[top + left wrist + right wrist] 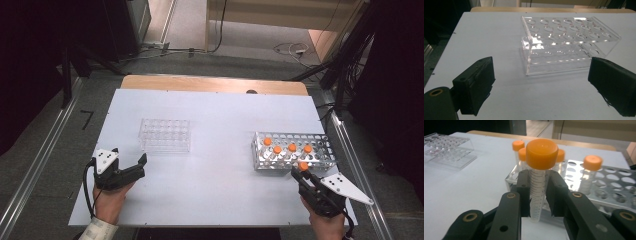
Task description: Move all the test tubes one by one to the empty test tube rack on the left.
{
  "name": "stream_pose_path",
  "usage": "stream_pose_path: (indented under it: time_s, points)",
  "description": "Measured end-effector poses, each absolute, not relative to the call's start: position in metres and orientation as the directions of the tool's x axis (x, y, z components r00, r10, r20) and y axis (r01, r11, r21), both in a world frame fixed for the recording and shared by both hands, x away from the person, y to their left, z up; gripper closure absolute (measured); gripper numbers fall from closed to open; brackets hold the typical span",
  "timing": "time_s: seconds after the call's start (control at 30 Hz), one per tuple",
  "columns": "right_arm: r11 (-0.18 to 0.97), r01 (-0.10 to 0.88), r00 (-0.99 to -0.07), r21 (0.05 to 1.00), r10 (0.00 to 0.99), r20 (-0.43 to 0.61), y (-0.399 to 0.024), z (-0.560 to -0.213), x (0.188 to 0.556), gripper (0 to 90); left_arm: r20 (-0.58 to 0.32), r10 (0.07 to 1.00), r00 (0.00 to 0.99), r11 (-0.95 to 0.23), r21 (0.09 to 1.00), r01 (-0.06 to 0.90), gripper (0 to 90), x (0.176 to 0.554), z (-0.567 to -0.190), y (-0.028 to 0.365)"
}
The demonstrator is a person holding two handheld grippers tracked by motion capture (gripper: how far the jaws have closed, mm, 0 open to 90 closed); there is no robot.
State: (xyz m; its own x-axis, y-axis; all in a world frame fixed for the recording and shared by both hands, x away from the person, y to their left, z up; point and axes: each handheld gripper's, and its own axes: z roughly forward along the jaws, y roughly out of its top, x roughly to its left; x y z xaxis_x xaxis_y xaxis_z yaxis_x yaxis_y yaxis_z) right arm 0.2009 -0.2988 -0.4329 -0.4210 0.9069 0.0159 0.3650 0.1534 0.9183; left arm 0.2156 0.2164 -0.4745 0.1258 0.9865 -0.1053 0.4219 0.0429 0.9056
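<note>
Standing clamped in right hand-held gripper (537,195): tube (537,187).

The left tongs (131,160) rest low at the near left, jaws spread wide and empty. The right tongs (303,173), at the near right, point away with jaws clamped tight.

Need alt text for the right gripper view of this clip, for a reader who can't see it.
The right claw grips an upright clear tube with an orange cap, its two black jaws pressing the tube's sides. Behind it a metal rack holds more orange-capped tubes on the white table; a clear plastic rack sits far left.
</note>
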Motion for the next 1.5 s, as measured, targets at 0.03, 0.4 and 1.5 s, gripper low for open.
stream_pose_path:
  time_s: [0.03,0.4,1.5]
  points:
    - [0.156,0.370,-0.430,0.916,0.902,0.020,-0.297,-0.434,0.202,71.8,-0.105,0.986,0.132,0.040,0.905,0.424,6.8,0.215,-0.474,0.215]
    - [0.210,0.368,-0.528,0.906,0.849,0.018,-0.260,-0.442,0.206,71.8,-0.110,0.969,0.221,0.005,0.905,0.425,6.9,0.214,-0.472,0.192]
    - [0.345,0.316,-0.717,0.884,0.697,-0.016,-0.135,-0.449,0.247,71.8,-0.133,0.844,0.519,-0.069,0.934,0.352,27.2,0.220,-0.438,0.118]
